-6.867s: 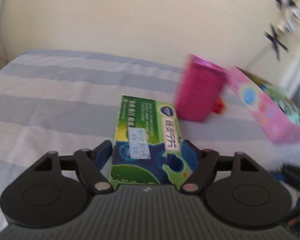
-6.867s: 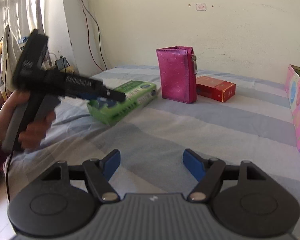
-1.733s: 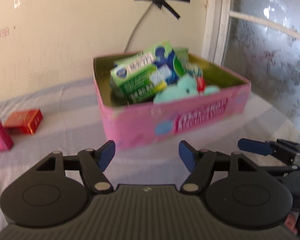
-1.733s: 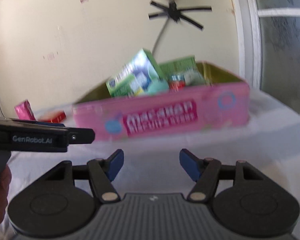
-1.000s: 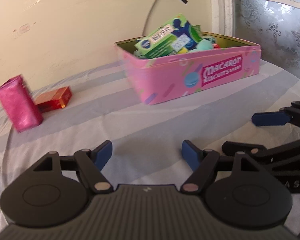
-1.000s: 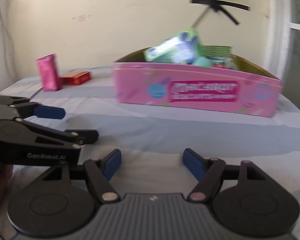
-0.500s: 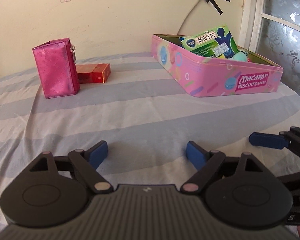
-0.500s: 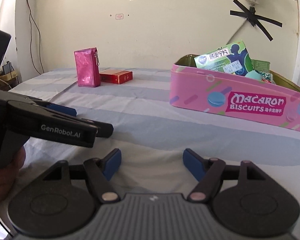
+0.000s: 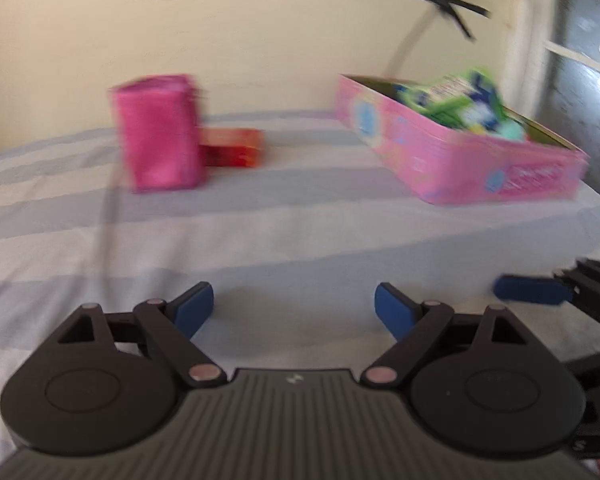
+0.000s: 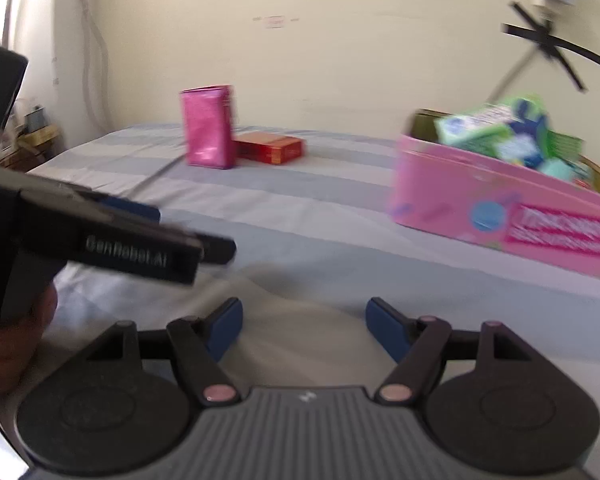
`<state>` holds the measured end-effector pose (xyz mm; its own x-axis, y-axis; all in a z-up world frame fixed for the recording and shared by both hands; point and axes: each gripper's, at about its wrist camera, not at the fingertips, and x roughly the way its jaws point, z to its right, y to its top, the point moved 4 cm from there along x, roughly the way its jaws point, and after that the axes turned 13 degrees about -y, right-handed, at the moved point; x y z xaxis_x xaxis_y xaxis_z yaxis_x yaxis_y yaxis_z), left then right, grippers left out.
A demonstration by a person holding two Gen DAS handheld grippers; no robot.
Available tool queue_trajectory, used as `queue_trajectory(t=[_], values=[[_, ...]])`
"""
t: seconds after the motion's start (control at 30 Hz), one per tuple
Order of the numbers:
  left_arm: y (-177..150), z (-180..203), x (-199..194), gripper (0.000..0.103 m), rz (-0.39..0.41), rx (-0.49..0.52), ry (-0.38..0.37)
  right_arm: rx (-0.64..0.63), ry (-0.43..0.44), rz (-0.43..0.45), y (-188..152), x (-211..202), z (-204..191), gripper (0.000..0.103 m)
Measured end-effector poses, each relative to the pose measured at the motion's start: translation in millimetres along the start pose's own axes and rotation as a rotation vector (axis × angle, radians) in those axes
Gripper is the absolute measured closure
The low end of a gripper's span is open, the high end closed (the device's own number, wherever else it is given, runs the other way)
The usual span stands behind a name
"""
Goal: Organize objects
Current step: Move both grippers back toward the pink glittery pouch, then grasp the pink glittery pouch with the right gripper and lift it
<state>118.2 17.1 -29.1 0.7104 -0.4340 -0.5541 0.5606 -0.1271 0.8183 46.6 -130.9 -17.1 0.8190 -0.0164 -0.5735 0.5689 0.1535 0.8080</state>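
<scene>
A pink pouch [image 9: 158,132] stands upright on the striped bed, with a red box [image 9: 232,147] lying just behind it to the right. They also show in the right wrist view as the pouch [image 10: 209,126] and red box [image 10: 270,148]. A pink biscuit tin [image 9: 466,160] at the right holds a green box [image 9: 452,98] and other items; it also shows in the right wrist view [image 10: 500,204]. My left gripper [image 9: 294,310] is open and empty, low over the bed. My right gripper [image 10: 304,326] is open and empty.
The striped sheet [image 9: 260,232] covers the bed up to a cream wall. The right gripper's blue finger [image 9: 530,290] shows at the right of the left wrist view. The left gripper's body [image 10: 100,236] crosses the left of the right wrist view. A window [image 9: 588,40] is at far right.
The green box that my left gripper held earlier now lies in the tin. In the last half second both views have swung a little left and closer to the pouch; both grippers stay open.
</scene>
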Motion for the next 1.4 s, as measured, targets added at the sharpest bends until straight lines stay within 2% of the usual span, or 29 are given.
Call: queue_trajectory(t=[0.2, 0.27, 0.33, 0.37, 0.47, 0.53, 0.6, 0.73, 0.77, 0.8, 0.83, 0.87, 0.97, 1.07, 1.2, 1.33, 1.37, 1.4], values=[[2, -77, -25, 0.013, 0.079, -0.091, 0.213, -0.083, 0.114, -0.023, 35, 30, -43, 0.031], [0, -102, -30, 0.013, 0.090, -0.160, 0.242, -0.117, 0.136, -0.014, 51, 43, -58, 0.035], [-2, -125, -37, 0.014, 0.123, -0.297, 0.157, -0.118, 0.132, 0.047, 76, 55, -69, 0.035], [-2, -130, -40, 0.014, 0.148, -0.330, 0.139, -0.110, 0.130, 0.073, 90, 62, -74, 0.035], [-2, -134, -43, 0.013, 0.176, -0.368, 0.119, -0.069, 0.134, 0.125, 134, 84, -83, 0.032], [-2, -132, -45, 0.013, 0.182, -0.367, 0.110, -0.079, 0.164, 0.131, 160, 98, -93, 0.023], [-4, -132, -48, 0.013, 0.191, -0.379, 0.095, -0.149, 0.179, 0.152, 181, 110, -110, 0.011], [-6, -140, -50, 0.013, 0.215, -0.426, 0.059, -0.323, 0.145, 0.147, 197, 136, -145, 0.008], [-5, -142, -50, 0.013, 0.219, -0.433, 0.053, -0.341, 0.145, 0.136, 199, 141, -151, 0.010], [-6, -142, -51, 0.013, 0.223, -0.439, 0.049, -0.357, 0.153, 0.120, 198, 146, -154, 0.026], [-5, -143, -50, 0.013, 0.225, -0.441, 0.046, -0.370, 0.164, 0.098, 198, 150, -158, 0.048], [-5, -143, -50, 0.013, 0.226, -0.443, 0.045, -0.365, 0.172, 0.083, 196, 150, -157, 0.050], [-5, -143, -50, 0.013, 0.231, -0.450, 0.038, -0.214, 0.224, 0.037, 199, 141, -142, 0.052], [-5, -143, -52, 0.013, 0.237, -0.454, 0.028, 0.007, 0.285, -0.061, 189, 126, -108, 0.052], [-4, -139, -55, 0.013, 0.260, -0.430, 0.000, 0.296, 0.371, -0.189, 144, 96, -48, 0.052], [0, -121, -53, 0.013, 0.246, -0.345, -0.037, 0.541, 0.438, -0.229, 85, 57, 16, 0.050], [2, -114, -53, 0.013, 0.242, -0.320, -0.042, 0.585, 0.436, -0.222, 73, 48, 30, 0.048], [4, -107, -53, 0.013, 0.239, -0.300, -0.054, 0.633, 0.429, -0.214, 61, 39, 47, 0.042]])
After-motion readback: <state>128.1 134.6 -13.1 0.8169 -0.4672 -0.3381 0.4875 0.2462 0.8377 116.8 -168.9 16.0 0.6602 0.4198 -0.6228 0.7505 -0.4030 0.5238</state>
